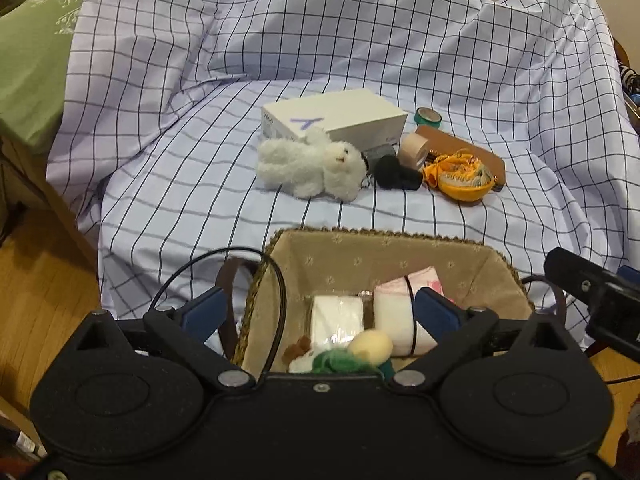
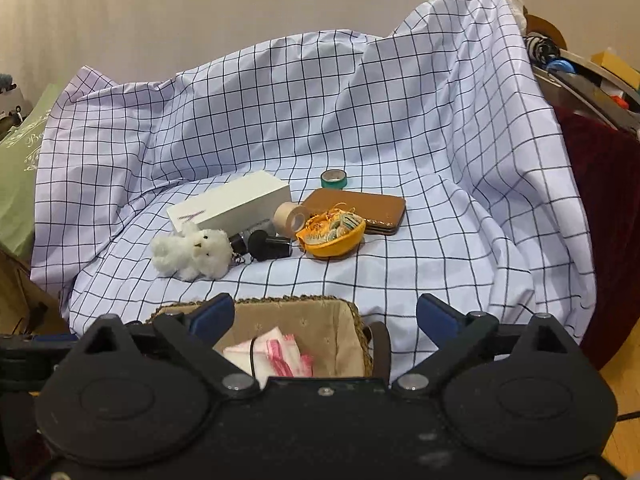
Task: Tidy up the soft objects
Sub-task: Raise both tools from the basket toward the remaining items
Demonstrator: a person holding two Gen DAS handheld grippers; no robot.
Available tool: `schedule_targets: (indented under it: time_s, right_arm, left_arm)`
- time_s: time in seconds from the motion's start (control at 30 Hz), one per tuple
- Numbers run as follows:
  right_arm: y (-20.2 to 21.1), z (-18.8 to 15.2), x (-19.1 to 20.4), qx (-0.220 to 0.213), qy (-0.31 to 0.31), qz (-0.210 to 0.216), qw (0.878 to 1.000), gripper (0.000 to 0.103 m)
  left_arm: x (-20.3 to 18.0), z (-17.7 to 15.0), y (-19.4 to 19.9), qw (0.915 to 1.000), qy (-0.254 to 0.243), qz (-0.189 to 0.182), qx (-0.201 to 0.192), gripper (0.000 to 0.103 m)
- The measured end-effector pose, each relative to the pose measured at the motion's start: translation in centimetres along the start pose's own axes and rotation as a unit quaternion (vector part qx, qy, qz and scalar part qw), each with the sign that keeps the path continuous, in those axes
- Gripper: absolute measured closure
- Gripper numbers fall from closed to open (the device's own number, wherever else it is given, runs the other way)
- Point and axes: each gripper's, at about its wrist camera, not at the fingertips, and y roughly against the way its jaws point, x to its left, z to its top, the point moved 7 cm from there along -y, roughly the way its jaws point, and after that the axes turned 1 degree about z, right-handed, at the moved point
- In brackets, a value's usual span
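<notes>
A woven basket (image 1: 380,235) with a beige lining stands at the front of the checked cloth. Inside lie a white tissue pack (image 1: 336,316), a white and pink cloth roll (image 1: 396,308) with a black band, and a cream ball on green felt (image 1: 370,345). My left gripper (image 1: 320,308) hangs open over the basket with nothing between its fingers. My right gripper (image 2: 326,314) is also open, above the basket's (image 2: 288,299) right side. Farther back on the cloth lie a white plush bear (image 1: 316,164) (image 2: 192,254) and an orange fabric pouch (image 1: 460,178) (image 2: 332,236).
Behind the bear are a white box (image 1: 340,116), a black fuzzy piece (image 1: 394,176), a beige tape roll (image 1: 414,150), a green tape roll (image 1: 428,117) and a brown flat case (image 2: 360,204). Wooden floor lies left; clutter and dark red fabric (image 2: 600,184) are at right.
</notes>
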Motion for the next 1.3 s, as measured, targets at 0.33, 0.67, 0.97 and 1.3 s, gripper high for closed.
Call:
schedule_targets:
  time_s: [0.33,0.67,0.97,1.3]
  right_arm:
    - [-4.2,0.8,0.3,0.031,-0.014,-0.005,0.999,0.001]
    - [-8.9,3.0,-1.7,0.049,-0.052,-0.031,0.997,0.003]
    - [-13.9,7.3,-1.6,0.072,-0.040,0.024,0.996,0.009]
    - [-22.7,13.6,-2.6,0.074,-0.025,-0.010,0.997,0.023]
  left_arm:
    - [-0.2,2.1,-2.8,0.9999,-0.011,0.011,0.007,0.004]
    - [-0.1,4.2,-6.3,0.9998,0.005,0.003,0.017,0.004]
    - [0.3,6.8,-9.6,0.9997,0.007,0.009,0.019,0.004]
    - [0.3,7.0,-12.3,0.9991,0.006,0.002,0.042,0.004]
